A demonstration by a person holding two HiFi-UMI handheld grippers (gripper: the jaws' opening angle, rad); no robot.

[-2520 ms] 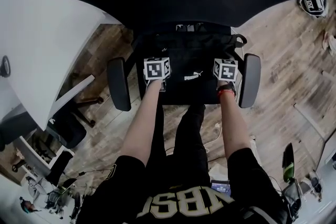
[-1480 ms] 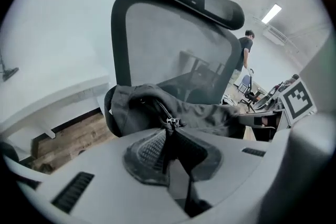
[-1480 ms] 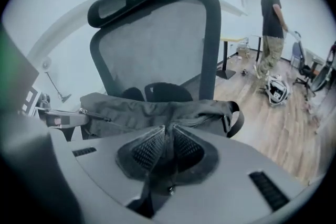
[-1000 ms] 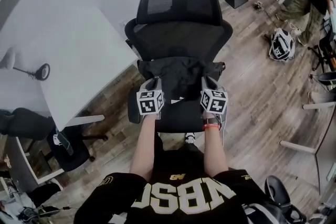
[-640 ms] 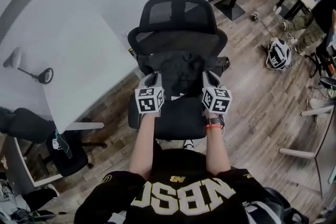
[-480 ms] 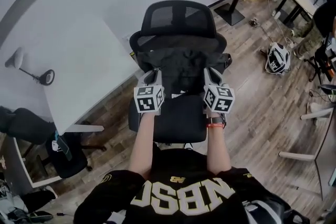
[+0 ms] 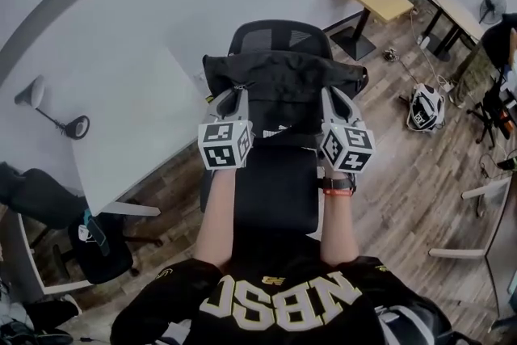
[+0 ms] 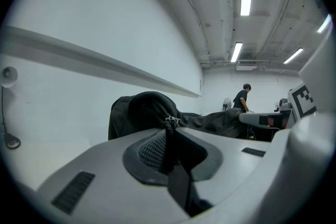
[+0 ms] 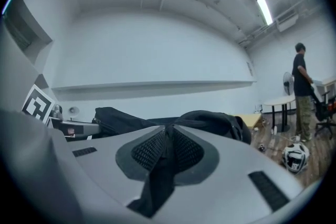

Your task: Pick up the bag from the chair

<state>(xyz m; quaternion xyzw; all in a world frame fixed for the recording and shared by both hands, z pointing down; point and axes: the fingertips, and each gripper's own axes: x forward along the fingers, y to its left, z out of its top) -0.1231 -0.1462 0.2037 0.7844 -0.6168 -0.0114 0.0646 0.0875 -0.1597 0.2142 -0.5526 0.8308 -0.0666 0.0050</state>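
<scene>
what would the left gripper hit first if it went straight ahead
The black bag, which the left gripper is shut on; beyond its bunched fabric, likely only the white wall, though depth is unclear.

Head view looks steeply down; both gripper views look level along their jaws, close; all share the bag [image 7: 283,89].

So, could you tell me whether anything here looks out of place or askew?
Nothing odd in the grip: the black bag hangs evenly between the left gripper and right gripper, both shut on its fabric, above the chair seat. The only stray item is a black-and-white helmet-like object lying on the floor.
</scene>
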